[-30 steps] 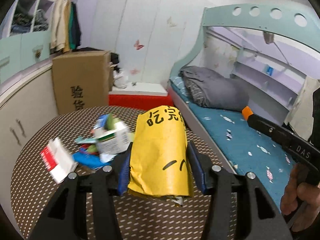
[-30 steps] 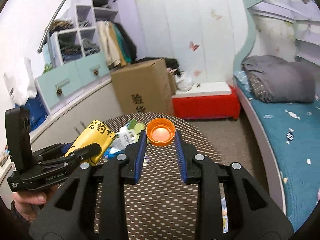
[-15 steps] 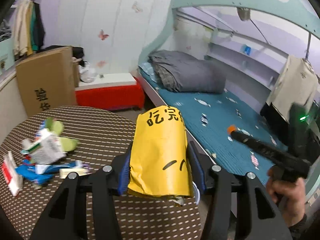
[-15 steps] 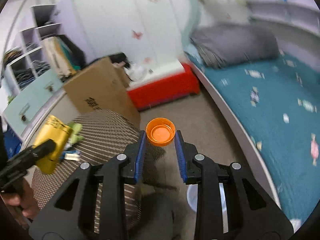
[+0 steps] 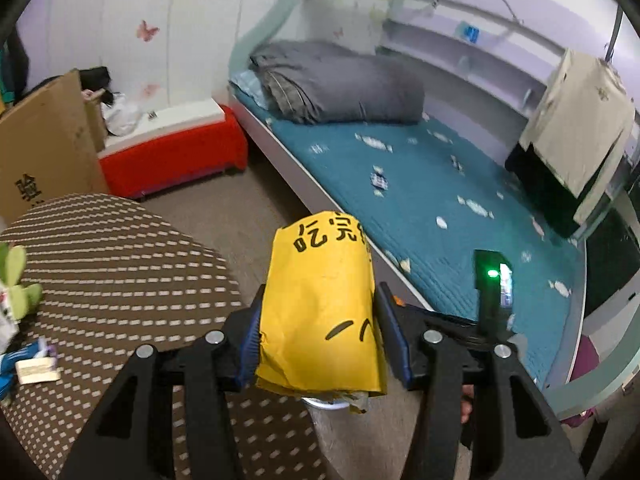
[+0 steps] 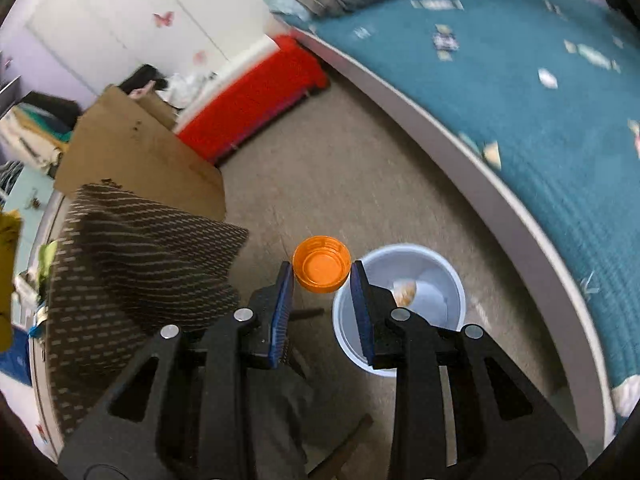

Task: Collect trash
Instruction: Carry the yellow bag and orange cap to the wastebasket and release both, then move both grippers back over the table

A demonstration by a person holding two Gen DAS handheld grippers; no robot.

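My left gripper (image 5: 320, 312) is shut on a crumpled yellow paper bag (image 5: 320, 304) with black characters, held over the floor past the table's edge. Part of a white bin's rim (image 5: 320, 403) shows just under the bag. In the right wrist view, my right gripper (image 6: 321, 270) points down with its jaws opening. An orange bottle cap (image 6: 321, 270) sits between the fingertips with a thin gap on each side. The cap hangs above the left rim of the white bin (image 6: 448, 276), which holds a few scraps.
A round table with a brown patterned cloth (image 5: 112, 264) carries more wrappers at its left edge (image 5: 24, 328). A bed with a teal sheet (image 5: 440, 184), a red bench (image 5: 172, 160) and a cardboard box (image 5: 44, 140) ring the tan floor (image 6: 340, 168).
Both grippers swung from the table toward the floor by the bed and tilted down. The right jaws widened around the orange cap, and the white bin came into view below it.
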